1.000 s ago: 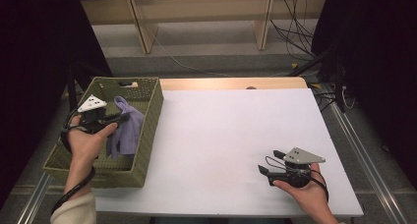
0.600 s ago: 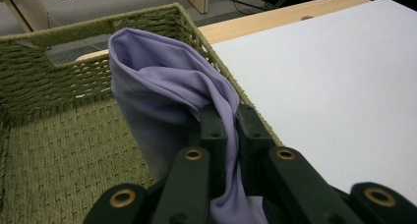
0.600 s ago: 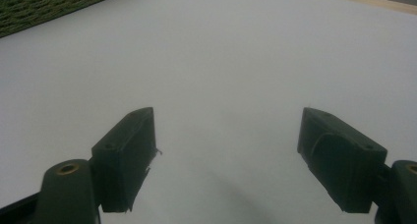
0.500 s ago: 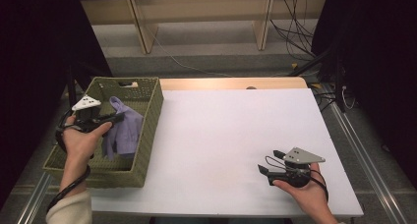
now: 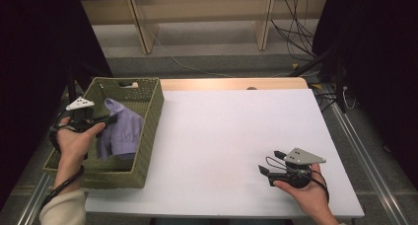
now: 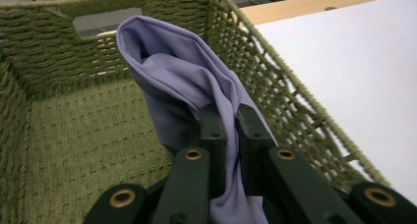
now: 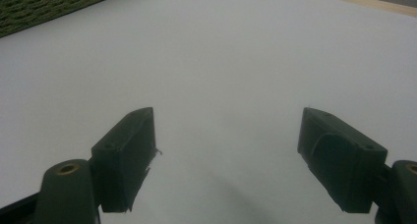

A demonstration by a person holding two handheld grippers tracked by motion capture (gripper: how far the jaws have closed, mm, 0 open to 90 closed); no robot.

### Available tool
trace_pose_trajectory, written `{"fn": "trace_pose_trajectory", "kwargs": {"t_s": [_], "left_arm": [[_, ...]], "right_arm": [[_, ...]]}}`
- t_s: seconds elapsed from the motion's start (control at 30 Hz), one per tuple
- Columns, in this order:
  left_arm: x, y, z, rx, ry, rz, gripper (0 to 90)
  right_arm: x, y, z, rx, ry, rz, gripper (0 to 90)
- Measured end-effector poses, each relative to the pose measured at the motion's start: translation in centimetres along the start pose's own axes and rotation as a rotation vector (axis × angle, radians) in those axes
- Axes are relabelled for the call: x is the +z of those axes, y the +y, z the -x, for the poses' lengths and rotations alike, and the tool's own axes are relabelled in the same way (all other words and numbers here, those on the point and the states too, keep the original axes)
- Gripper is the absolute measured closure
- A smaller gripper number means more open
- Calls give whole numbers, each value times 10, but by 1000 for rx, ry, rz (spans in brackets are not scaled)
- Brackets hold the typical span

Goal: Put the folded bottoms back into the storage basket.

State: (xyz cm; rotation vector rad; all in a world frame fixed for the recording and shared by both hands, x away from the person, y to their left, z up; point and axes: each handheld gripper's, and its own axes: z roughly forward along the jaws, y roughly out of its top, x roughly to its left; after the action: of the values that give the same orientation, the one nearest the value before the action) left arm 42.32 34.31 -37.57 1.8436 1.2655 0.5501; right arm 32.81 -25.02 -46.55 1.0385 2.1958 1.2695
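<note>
- We hold the soft lilac cloth [image 6: 196, 86] pinched between the jaws of our left gripper [image 5: 106, 120], which are drawn in narrow on a fold of it, so the fabric bunches above the pads and trails down below them.
- The cloth hangs inside the olive-green woven rectangular basket [image 5: 150, 131], close against the basket's wall on the side of the white counter [image 5: 236, 136]. Its lower part seems to rest on the basket floor, though we cannot tell how much of its weight the floor takes.
- We judge the grip is taken on a gathered fold, not an edge, because a limp cloth gives no firm place to catch; a bunch fills the jaws and is less likely to slip.
- The left gripper comes in over the basket's outer rim and points across it towards the counter. We take it this suits carrying the cloth over the near wall, if that is the aim.
- Our right gripper [image 5: 270, 165] rests well apart from the basket, low on the counter near its front edge, with its jaws wide and nothing between them.
- We read that as waiting: it keeps out of the way and is ready to take a corner once the cloth is out of the basket.
</note>
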Motion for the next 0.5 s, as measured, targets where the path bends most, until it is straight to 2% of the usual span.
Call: {"fn": "trace_pose_trajectory", "kwargs": {"t_s": [0.5], "left_arm": [[4, -4, -34, -40, 57, -48, 827]], "right_arm": [[0, 0, 0, -1, -1, 0, 232]]}}
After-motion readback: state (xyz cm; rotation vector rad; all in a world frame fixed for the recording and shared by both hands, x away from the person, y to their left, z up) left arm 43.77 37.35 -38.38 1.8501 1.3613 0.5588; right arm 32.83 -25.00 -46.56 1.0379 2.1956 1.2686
